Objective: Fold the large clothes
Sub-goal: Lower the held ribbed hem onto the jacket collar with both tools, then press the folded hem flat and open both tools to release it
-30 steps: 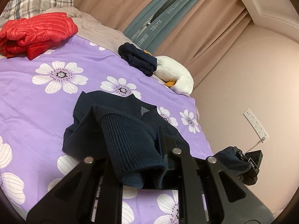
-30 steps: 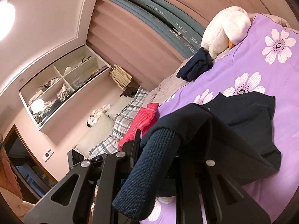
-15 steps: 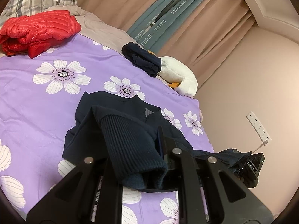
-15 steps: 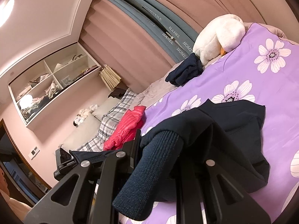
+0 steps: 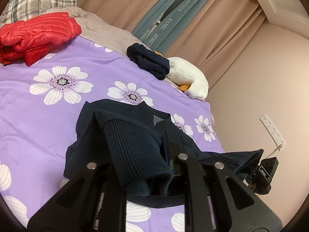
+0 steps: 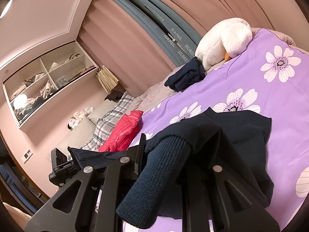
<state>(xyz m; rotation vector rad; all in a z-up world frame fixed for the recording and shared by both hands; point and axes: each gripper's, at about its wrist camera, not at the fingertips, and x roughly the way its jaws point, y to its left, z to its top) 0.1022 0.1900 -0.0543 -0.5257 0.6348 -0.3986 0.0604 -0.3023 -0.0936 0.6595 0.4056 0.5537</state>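
Observation:
A navy sweater (image 5: 119,119) lies crumpled on the purple flowered bedspread (image 5: 38,116), its collar towards the far edge. My left gripper (image 5: 139,150) is shut on a ribbed cuff (image 5: 135,160) that drapes back over its fingers. In the right wrist view the same sweater (image 6: 241,127) rises to my right gripper (image 6: 173,154), shut on the other ribbed cuff (image 6: 154,183). A strip of navy fabric runs between the two hands. The right gripper's body (image 5: 267,171) shows at the bed's right edge, the left one's (image 6: 61,164) at the left.
A red puffer jacket (image 5: 38,32) and a plaid pillow (image 5: 38,2) lie at the bed's head. A folded navy garment (image 5: 148,61) rests against a white plush goose (image 5: 189,81) by the curtains. A wall socket (image 5: 272,129) sits right; open shelves (image 6: 48,83) hang on the wall.
Both hands have drifted a little across the bed with the cuffs still gripped. The navy fabric between the two grippers now shows drawn out in a long strip.

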